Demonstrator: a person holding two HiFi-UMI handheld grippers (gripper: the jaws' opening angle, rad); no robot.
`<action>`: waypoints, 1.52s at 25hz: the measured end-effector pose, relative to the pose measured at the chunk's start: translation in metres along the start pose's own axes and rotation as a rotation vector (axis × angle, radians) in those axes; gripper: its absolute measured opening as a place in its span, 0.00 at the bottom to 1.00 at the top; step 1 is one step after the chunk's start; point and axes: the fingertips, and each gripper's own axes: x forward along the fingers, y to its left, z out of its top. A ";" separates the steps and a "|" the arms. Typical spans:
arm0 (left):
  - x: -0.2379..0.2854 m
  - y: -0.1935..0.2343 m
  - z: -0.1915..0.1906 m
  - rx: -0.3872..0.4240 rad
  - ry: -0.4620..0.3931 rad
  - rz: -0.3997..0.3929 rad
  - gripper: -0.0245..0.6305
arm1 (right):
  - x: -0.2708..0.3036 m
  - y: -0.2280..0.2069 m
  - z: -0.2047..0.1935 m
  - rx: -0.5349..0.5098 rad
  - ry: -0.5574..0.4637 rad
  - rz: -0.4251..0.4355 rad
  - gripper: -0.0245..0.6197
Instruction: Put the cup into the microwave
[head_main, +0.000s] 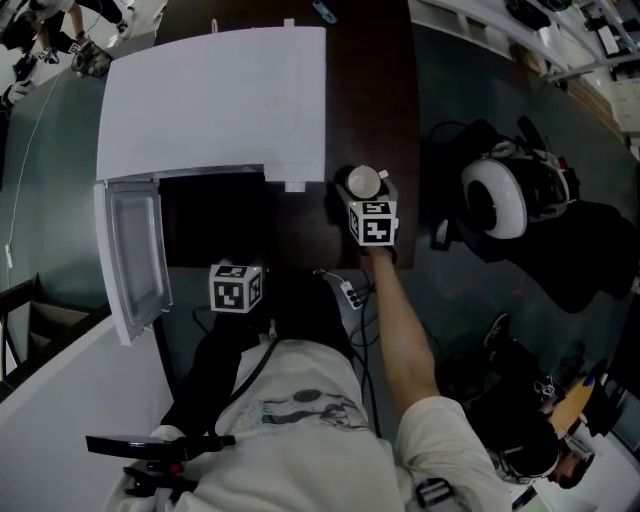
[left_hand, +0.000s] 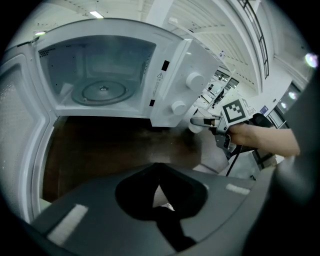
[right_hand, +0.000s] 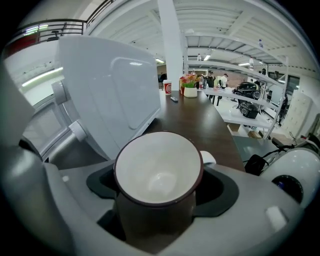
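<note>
Cup (right_hand: 159, 172): upright, white inside with a dark rim, pinched between the jaws of the right gripper (head_main: 366, 200), just off the front right corner of the microwave (head_main: 215, 100) and above the table (head_main: 368, 90). Door (head_main: 135, 255) swung fully open to the left; cavity (left_hand: 102, 65) unobstructed, turntable (left_hand: 102, 92) bare. Left gripper (left_hand: 159, 197): jaws pressed together, nothing between them, positioned before the opening.
</note>
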 end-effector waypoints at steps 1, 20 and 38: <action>-0.001 -0.001 0.000 0.001 -0.001 -0.002 0.04 | -0.006 0.003 -0.001 -0.001 -0.007 0.002 0.68; -0.003 0.001 0.013 -0.021 -0.098 -0.018 0.04 | -0.082 0.122 -0.025 -0.041 -0.050 0.137 0.68; -0.033 0.058 -0.024 -0.220 -0.147 0.099 0.04 | -0.055 0.237 0.004 -0.220 -0.038 0.360 0.68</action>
